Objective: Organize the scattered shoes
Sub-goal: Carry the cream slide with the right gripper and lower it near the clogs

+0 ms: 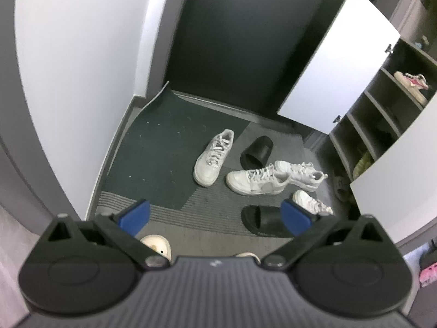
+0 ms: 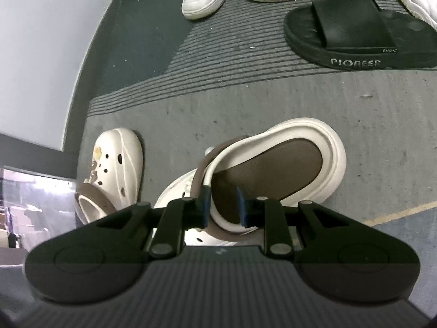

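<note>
My right gripper (image 2: pixel 222 205) is shut on the rim of a cream clog (image 2: pixel 275 161) with a brown insole, tilted on its side just above the grey floor. Its mate, a cream clog with holes (image 2: pixel 114 169), lies to the left. A black slide (image 2: pixel 357 32) lies beyond. My left gripper (image 1: pixel 215 216) is open and empty, held high above the mat. Below it lie several white sneakers (image 1: pixel 213 158) (image 1: pixel 256 181) (image 1: pixel 300 173), a black slide (image 1: pixel 266 218) and an overturned black slide (image 1: pixel 258 151).
An open shoe cabinet (image 1: pixel 382 114) with shelves stands at the right, with a pink-and-white sneaker (image 1: pixel 412 82) on an upper shelf and its white door (image 1: pixel 336 63) swung open. A dark door (image 1: pixel 240 32) is at the back, white wall (image 1: pixel 82 54) at the left.
</note>
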A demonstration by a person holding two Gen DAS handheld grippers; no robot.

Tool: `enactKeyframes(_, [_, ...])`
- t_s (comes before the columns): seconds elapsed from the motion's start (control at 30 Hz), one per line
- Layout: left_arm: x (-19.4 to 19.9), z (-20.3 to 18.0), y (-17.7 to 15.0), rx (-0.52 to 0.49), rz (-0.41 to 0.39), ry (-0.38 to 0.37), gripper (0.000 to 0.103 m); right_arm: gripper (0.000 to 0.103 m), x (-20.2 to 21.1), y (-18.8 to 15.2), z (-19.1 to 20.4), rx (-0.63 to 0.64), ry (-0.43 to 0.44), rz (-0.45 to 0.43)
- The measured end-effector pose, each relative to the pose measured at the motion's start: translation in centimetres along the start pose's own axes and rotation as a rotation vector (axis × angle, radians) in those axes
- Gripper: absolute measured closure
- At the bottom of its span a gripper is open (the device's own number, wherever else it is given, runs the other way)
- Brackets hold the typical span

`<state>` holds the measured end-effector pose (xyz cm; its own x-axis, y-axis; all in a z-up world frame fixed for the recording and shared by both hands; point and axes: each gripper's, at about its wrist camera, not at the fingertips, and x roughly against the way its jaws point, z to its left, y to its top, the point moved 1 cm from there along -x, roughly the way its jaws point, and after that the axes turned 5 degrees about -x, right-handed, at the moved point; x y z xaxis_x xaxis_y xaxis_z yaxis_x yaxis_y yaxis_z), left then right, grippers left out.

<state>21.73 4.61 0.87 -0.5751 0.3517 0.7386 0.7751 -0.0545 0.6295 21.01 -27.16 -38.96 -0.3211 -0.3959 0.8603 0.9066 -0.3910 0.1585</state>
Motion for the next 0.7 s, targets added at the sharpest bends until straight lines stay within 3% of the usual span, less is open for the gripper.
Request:
enactKeyframes(0.13, [-0.4, -0.8, -0.3, -0.016, 0.017, -0.017, 0.0, 0.078, -0.2, 0.1, -0.5, -0.019, 0.04, 0.029])
enactKeyframes(0.27, [-0.7, -1.2, -0.7, -0.034, 0.033, -0.028, 0.0, 0.076, 0.2, -0.1, -2.0, -0.077, 0.112, -0.009])
enactKeyframes(0.37, [-1.0, -1.2, -0.8, -0.055, 0.035, -0.009, 0.0, 0.062, 0.8, -0.6, -3.6, -0.157, 0.21, -0.088])
enactKeyframes(0.43, [-1.1, -1.0, -0.8, -0.047, 0.042, -0.001, 0.0, 0.042, 0.7, -0.9, -3.9, -0.173, 0.24, -0.101])
enactKeyframes(0.47, [-1.2, -0.8, -0.8, -0.039, 0.048, 0.003, 0.0, 0.039, 0.5, -1.0, -3.9, -0.164, 0.251, -0.098])
enactKeyframes(0.6, [-1.4, -1.0, -1.0, -0.051, 0.034, 0.045, 0.0, 0.036, -1.3, -1.5, -2.4, -0.062, 0.204, -0.015])
enactKeyframes(0.7, [-2.0, -2.1, -1.5, -0.094, 0.053, 0.055, 0.0, 0.037, -2.6, -2.1, -1.7, -0.048, 0.176, -0.015])
